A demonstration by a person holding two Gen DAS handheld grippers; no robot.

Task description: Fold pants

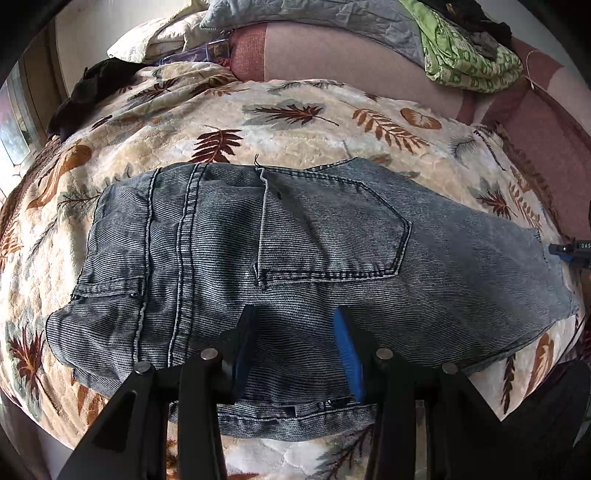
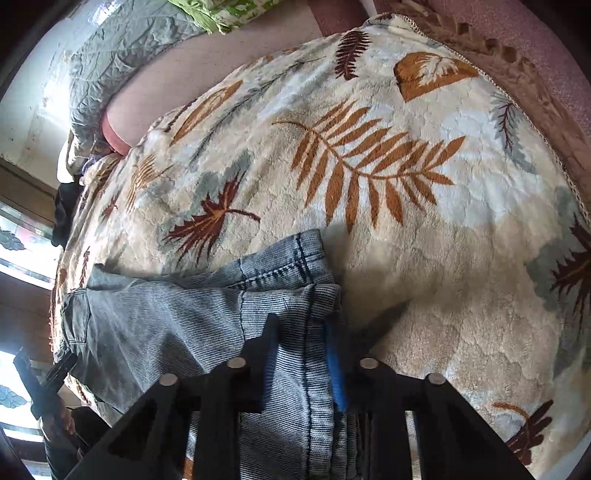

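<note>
Underneath everything lies a cream fleece blanket (image 1: 303, 133) printed with rust and grey leaves, spread over a pink couch (image 1: 332, 62); a grey quilt (image 1: 314, 18) and a green patterned cloth (image 1: 469, 62) are heaped at twelve and one o'clock, a black garment (image 1: 96, 85) at ten; bright window light shows at nine in the right wrist view. Faded blue jeans (image 1: 295, 251) lie folded on the blanket, back pocket up, seams running crosswise; the left gripper (image 1: 295, 350) stands spread above the denim at six o'clock; the right gripper (image 2: 303, 362) straddles a hemmed edge of the jeans, whether it pinches I cannot tell.
</note>
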